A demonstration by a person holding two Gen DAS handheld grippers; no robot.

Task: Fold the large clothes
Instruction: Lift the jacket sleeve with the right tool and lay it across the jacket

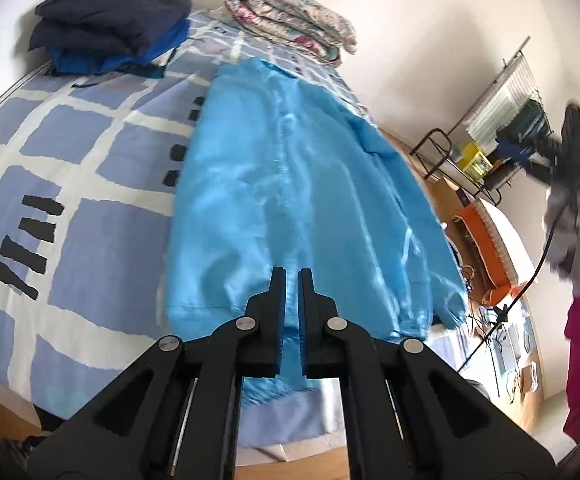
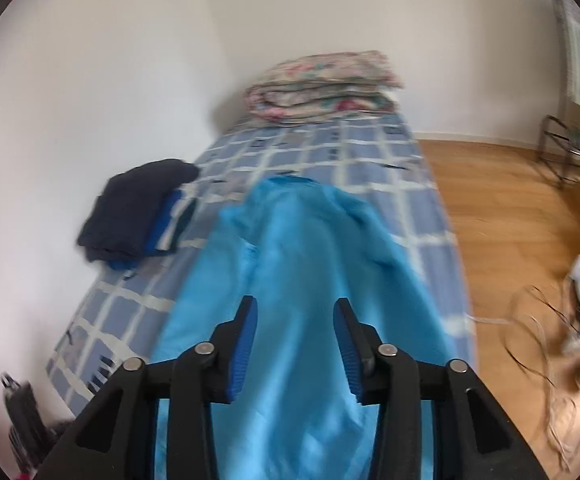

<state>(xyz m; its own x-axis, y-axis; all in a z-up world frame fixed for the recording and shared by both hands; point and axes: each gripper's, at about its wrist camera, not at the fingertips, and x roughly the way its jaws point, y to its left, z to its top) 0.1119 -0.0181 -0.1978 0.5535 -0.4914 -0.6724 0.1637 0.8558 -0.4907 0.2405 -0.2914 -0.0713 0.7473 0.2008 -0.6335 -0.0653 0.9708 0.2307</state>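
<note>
Light-blue jacket (image 1: 290,200) lies lengthwise on the bed (image 1: 90,152), collar toward the far end at 12 o'clock, hem at the near edge and spilling slightly over it; one side looks already folded in, with a sleeve cuff (image 1: 450,312) hanging at about 4 o'clock off the bed's right side. Left gripper (image 1: 292,280) has its jaws closed, nothing visibly pinched, hovering over the hem. Right gripper (image 2: 295,312) has its jaws partly apart with no fabric between the pads, just jacket beneath it; the right wrist view is blurred, so fine detail is unreliable. My read: between grasps, next step is probably tucking the dangling sleeve, then folding hem to collar. To do it well: open the left jaws before descending, pinch both hem corners at matching points so the fold line stays square, and take all the layers, since slick shell fabric will likely slide. Lift low, carry toward 12 o'clock, lay down without dragging. Keep clear of the dark folded stack (image 1: 106,24) at 10 o'clock and the floral quilt (image 1: 290,16) at the far end. Risk: the sleeve pulling the body off the bed's edge.
</note>
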